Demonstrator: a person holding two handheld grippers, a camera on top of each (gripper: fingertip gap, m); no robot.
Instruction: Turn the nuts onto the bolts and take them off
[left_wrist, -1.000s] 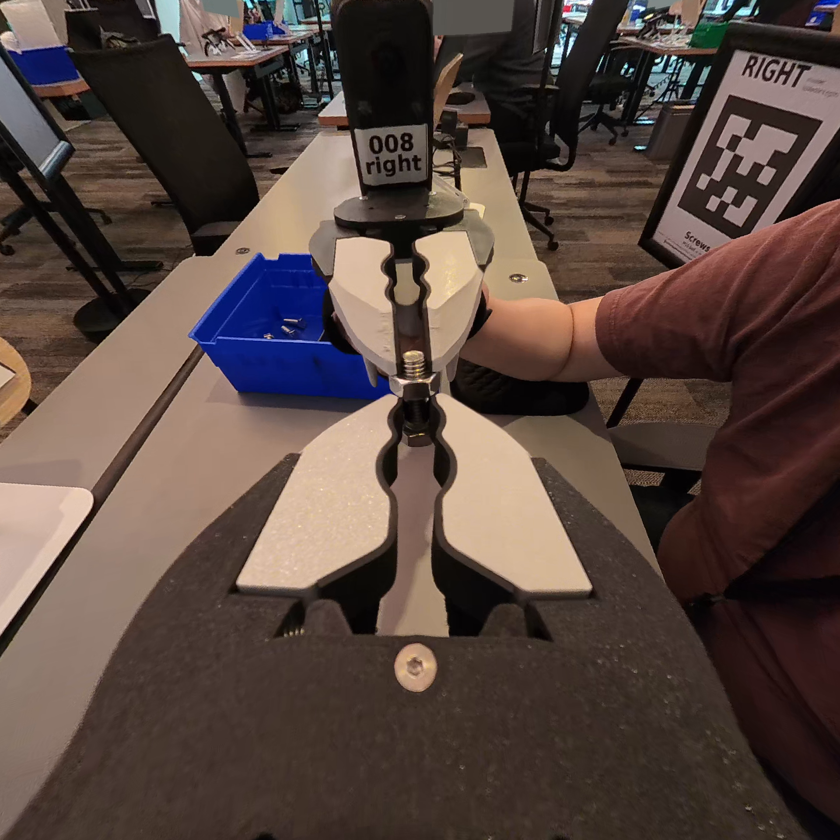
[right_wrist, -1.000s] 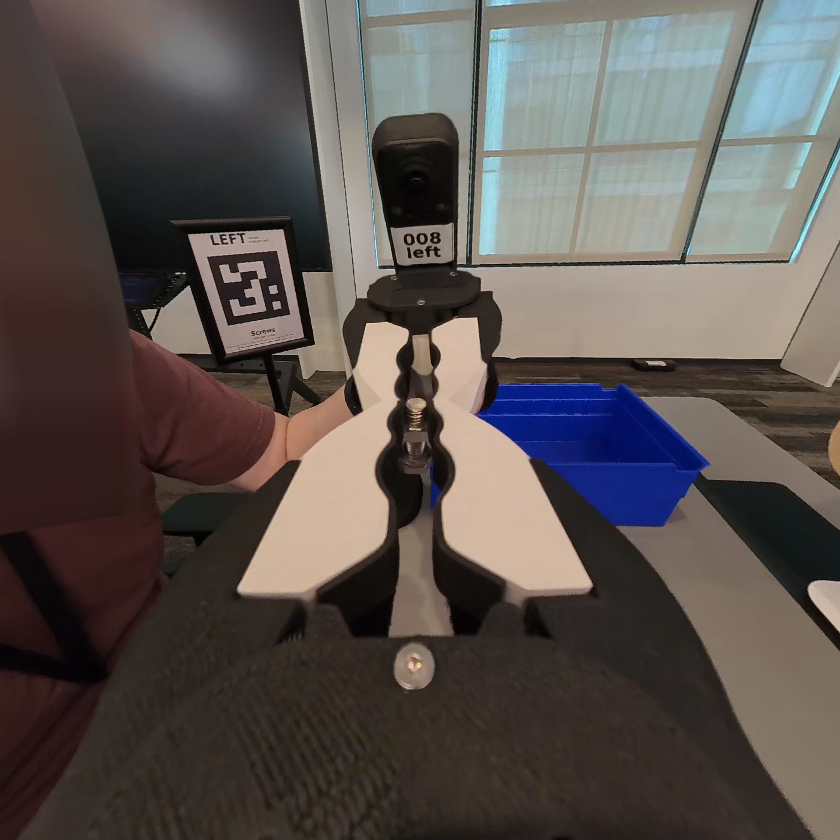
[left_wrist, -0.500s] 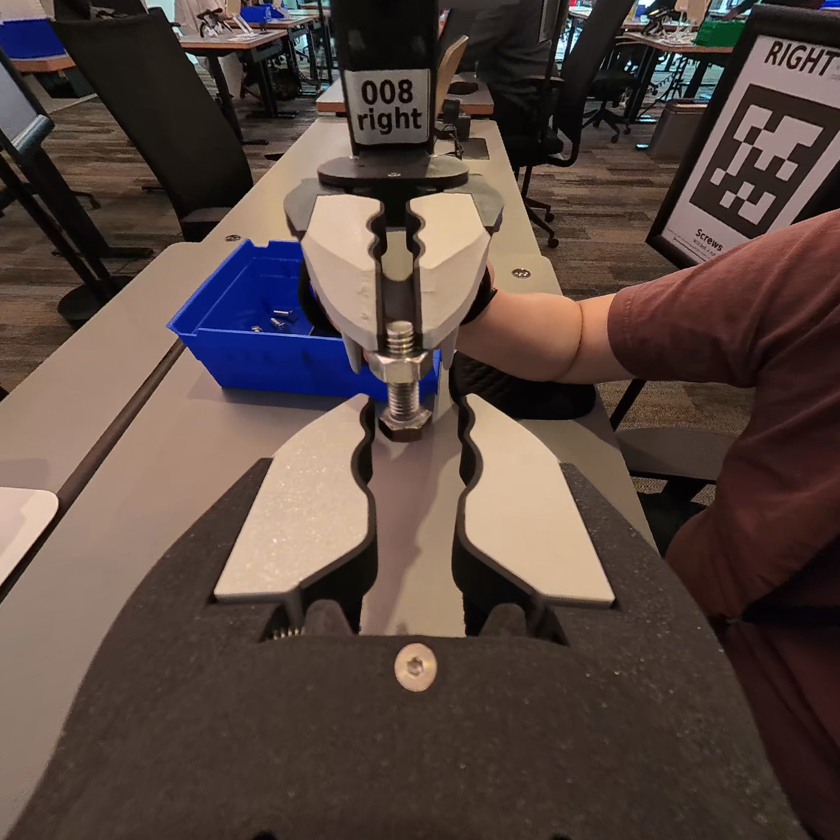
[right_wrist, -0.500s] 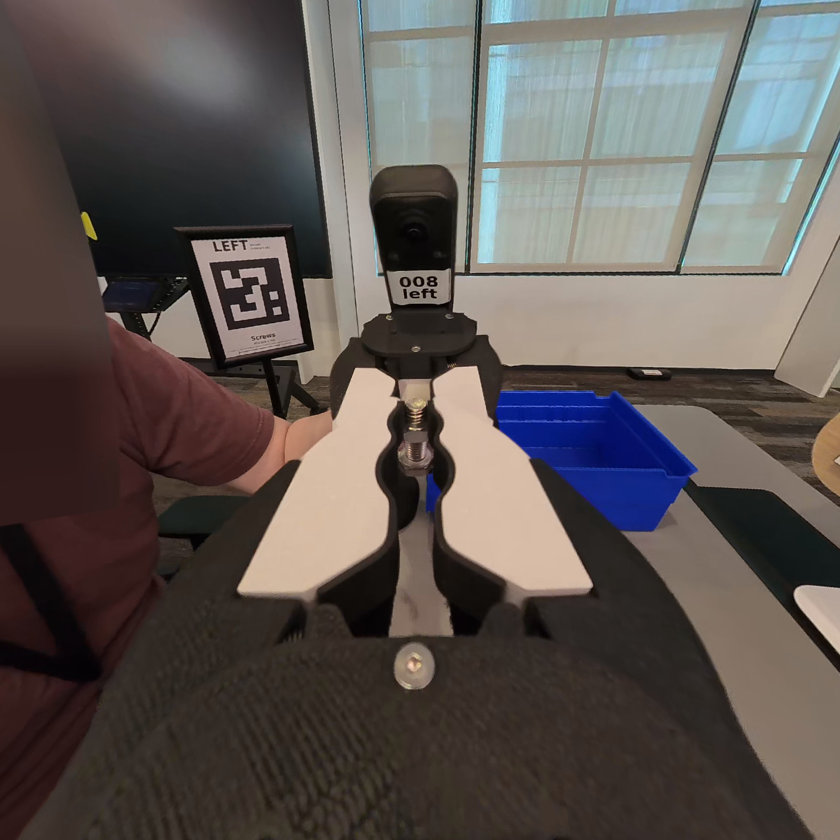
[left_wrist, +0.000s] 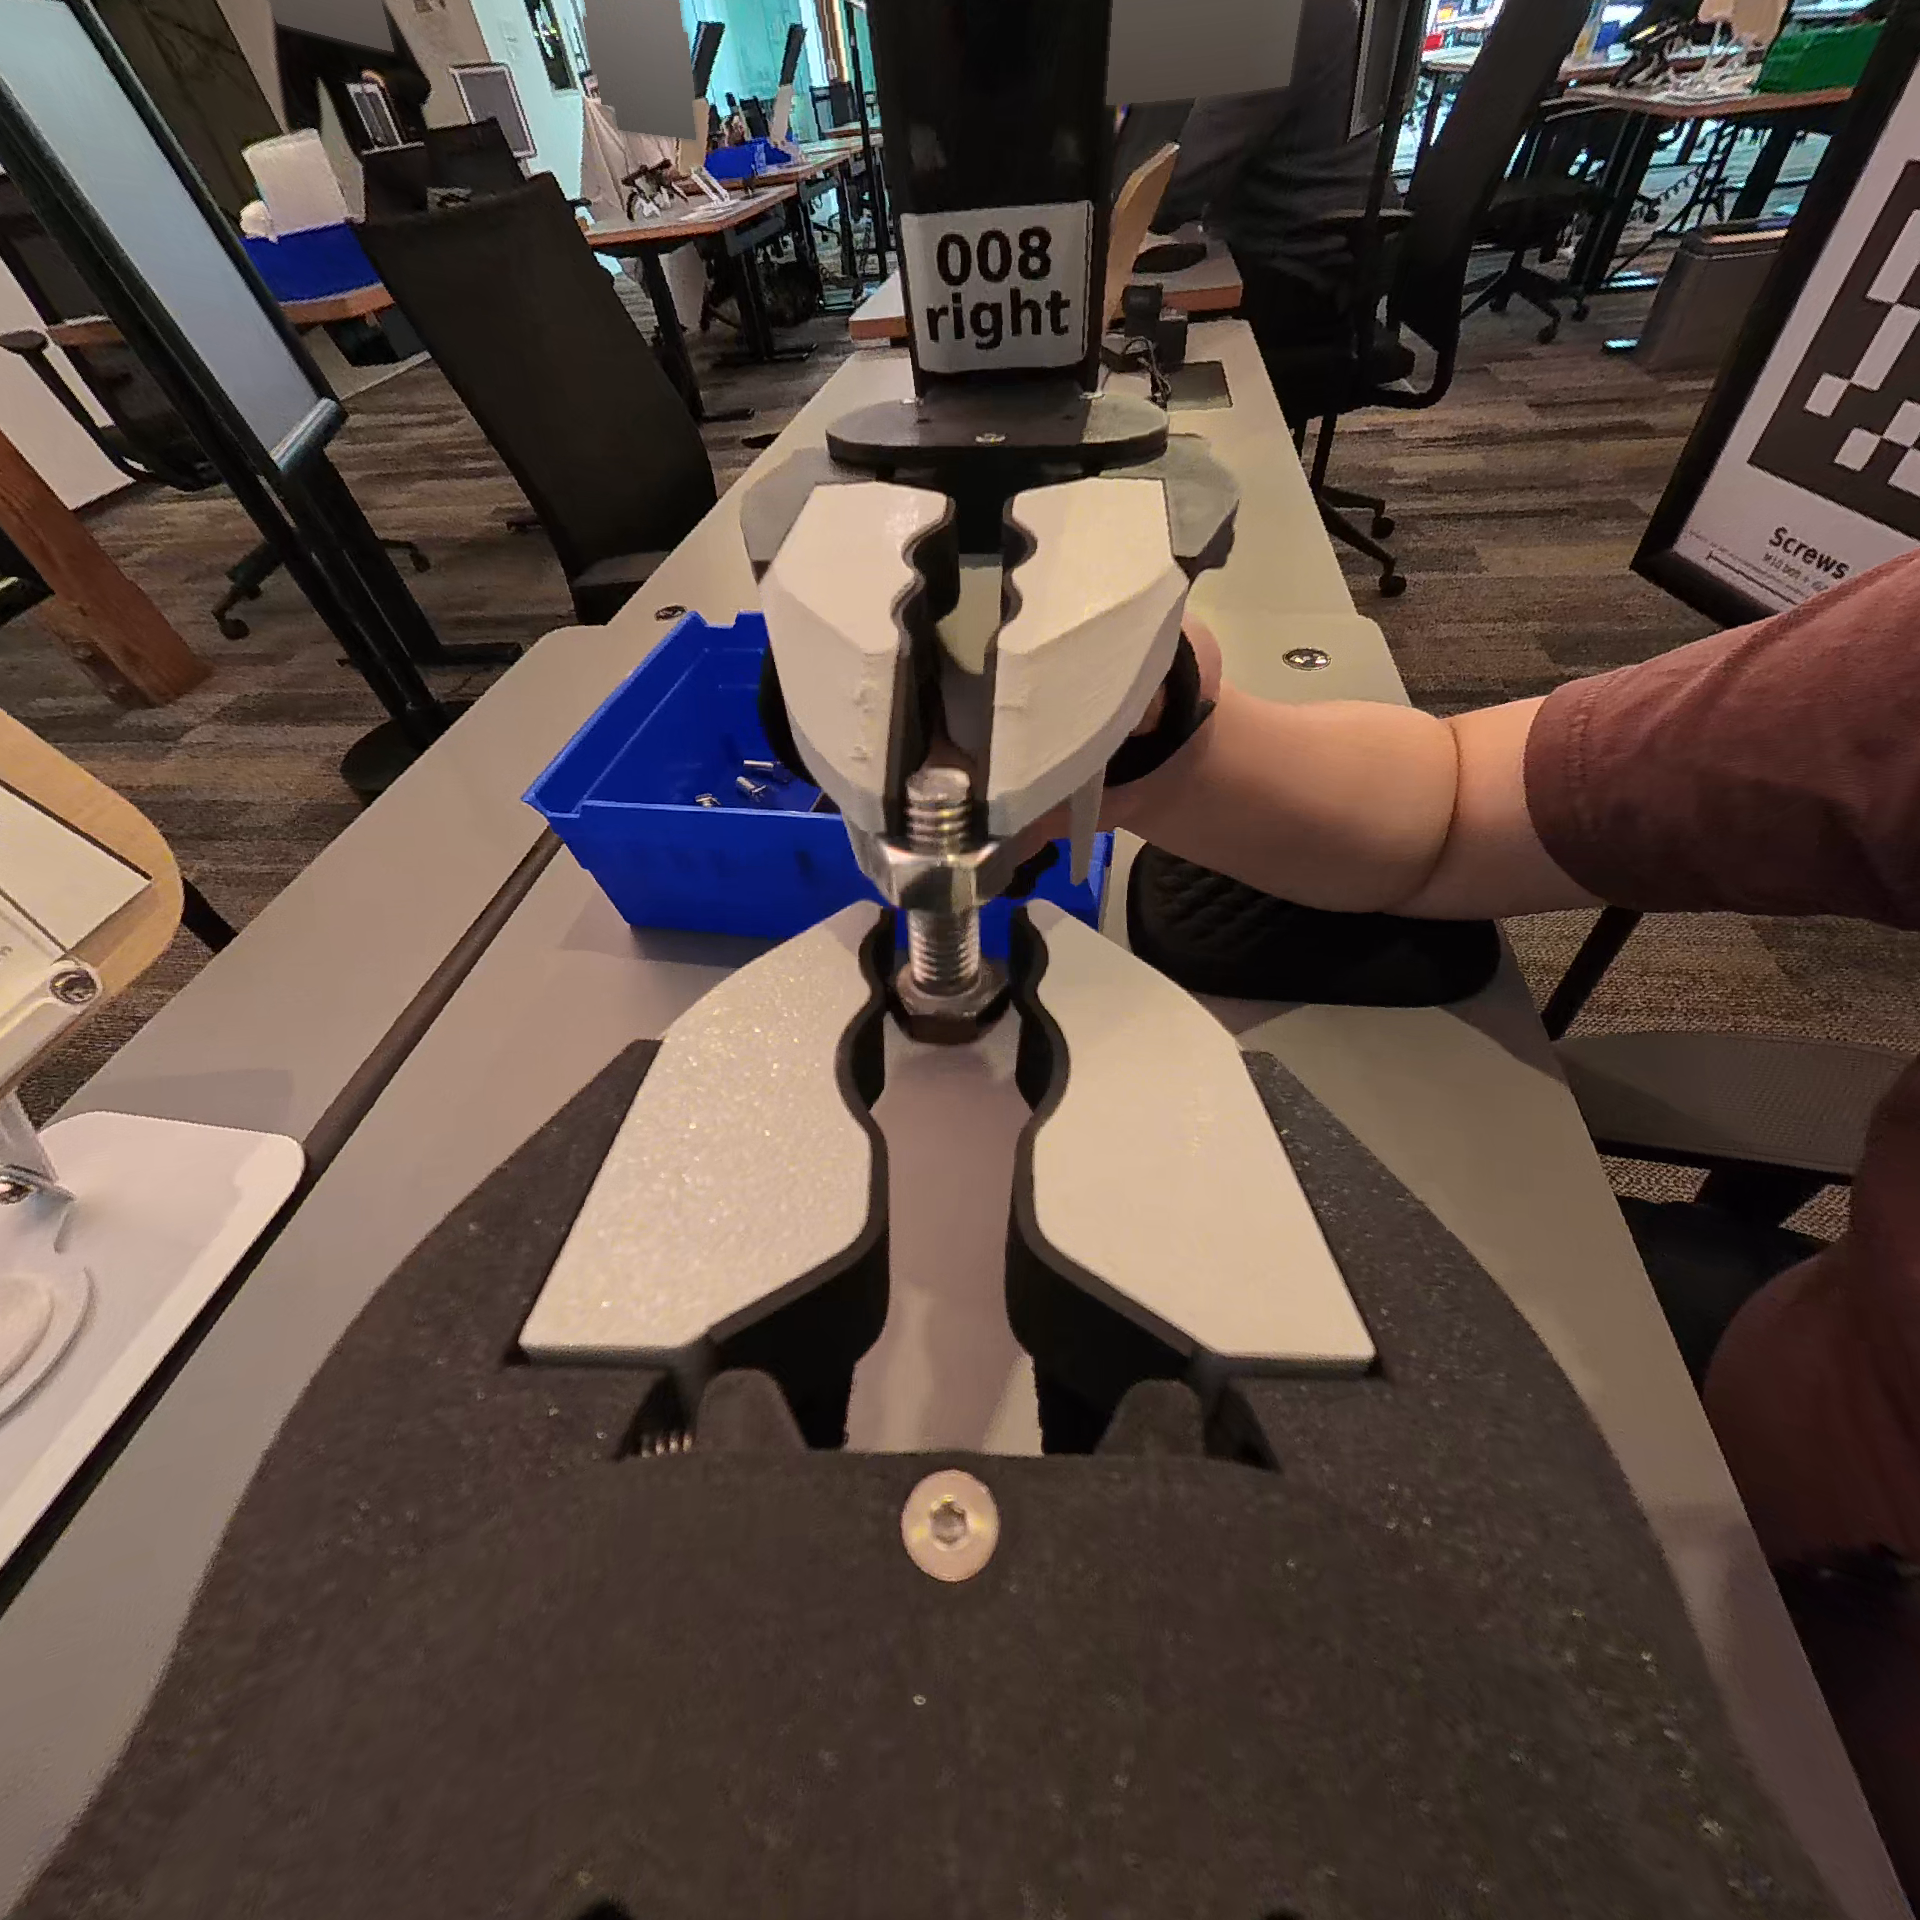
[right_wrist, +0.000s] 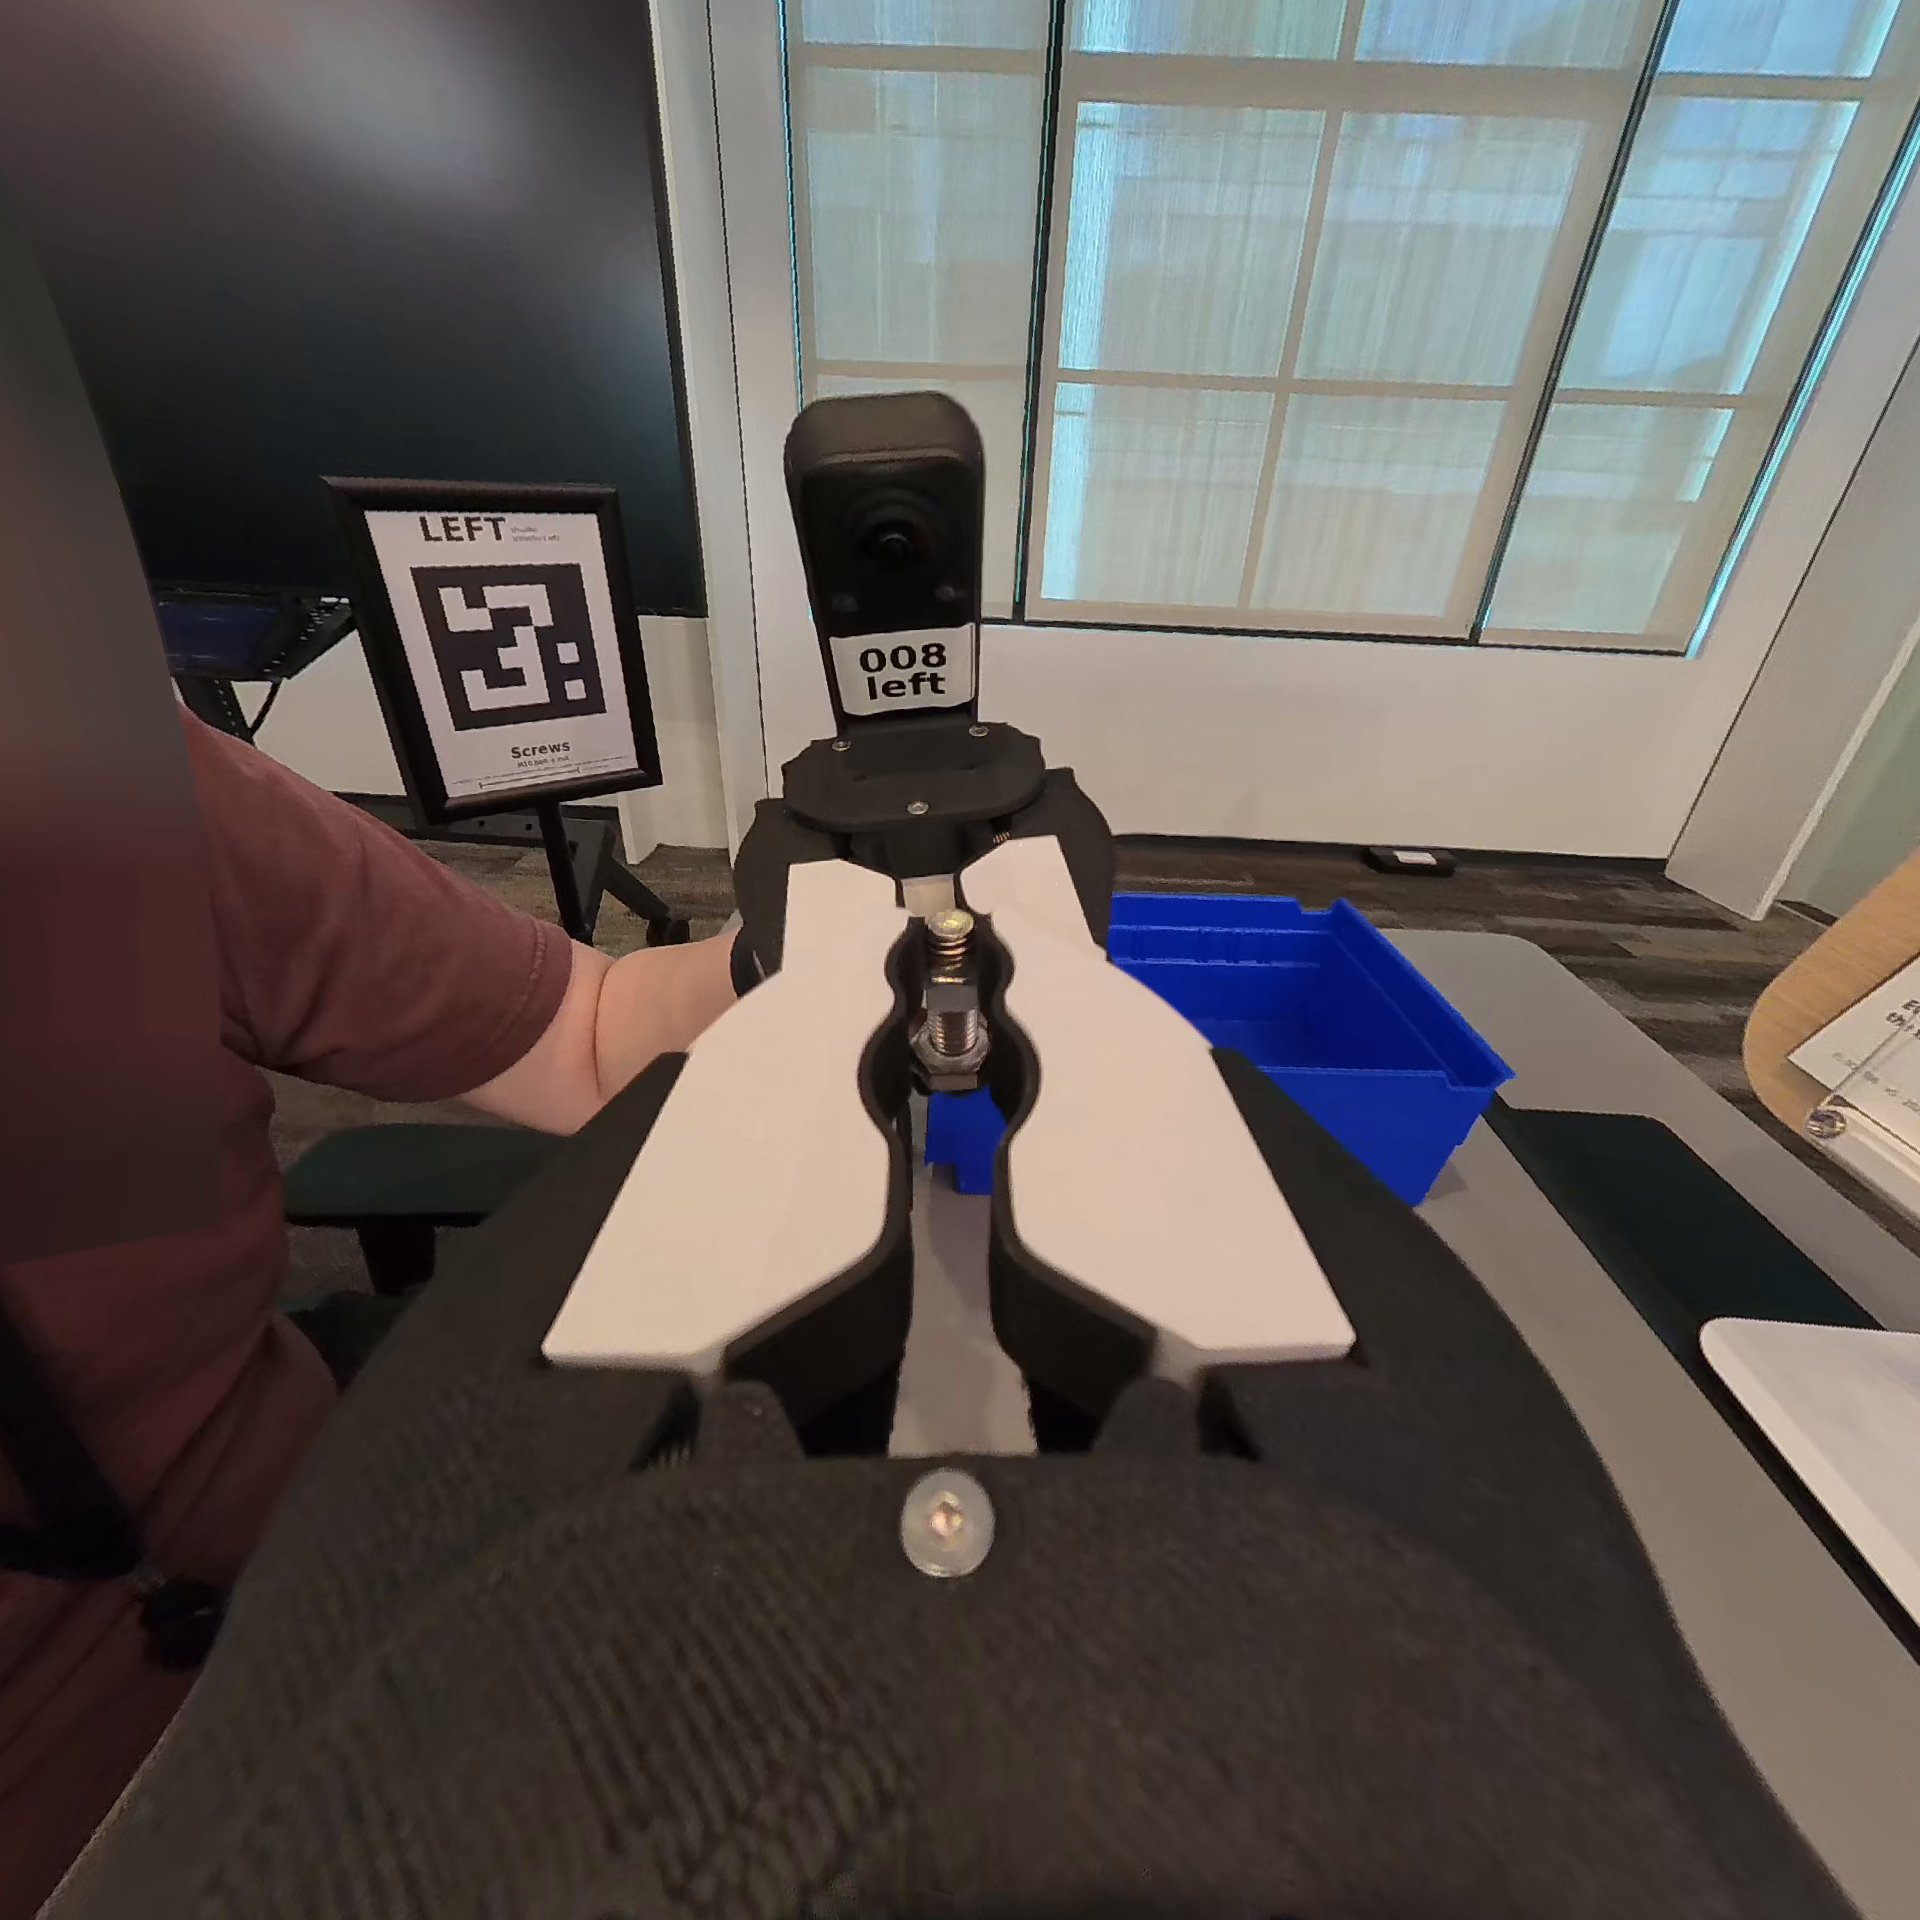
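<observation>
A steel bolt (left_wrist: 940, 945) stands upright between my two facing grippers, with a steel nut (left_wrist: 940, 873) threaded partway down it. My right gripper (left_wrist: 940, 862) is shut on the nut. The right wrist view shows the nut (right_wrist: 951, 1000) pinched between its pads. My left gripper (left_wrist: 948, 935) is open. Its notched fingertips (left_wrist: 831, 987) sit around the bolt head (left_wrist: 940, 1006) with a small gap on each side. In the right wrist view the bolt head (right_wrist: 945, 1058) shows below the nut, and the threaded end (right_wrist: 951, 923) points up.
A blue bin (left_wrist: 644, 831) holding several small screws (left_wrist: 753, 781) stands on the grey table (left_wrist: 416, 935) just behind the grippers, and also shows in the right wrist view (right_wrist: 1351, 1039). A person's forearm (left_wrist: 1351, 800) reaches in from the right. A white stand base (left_wrist: 125, 1247) lies at the left. About 5 centimeters separates my left fingertips from my right.
My left jaws gripped the bolt head a second ago, opened wide off it, and have since narrowed around it without clamping. The right gripper has kept hold of the nut throughout.
</observation>
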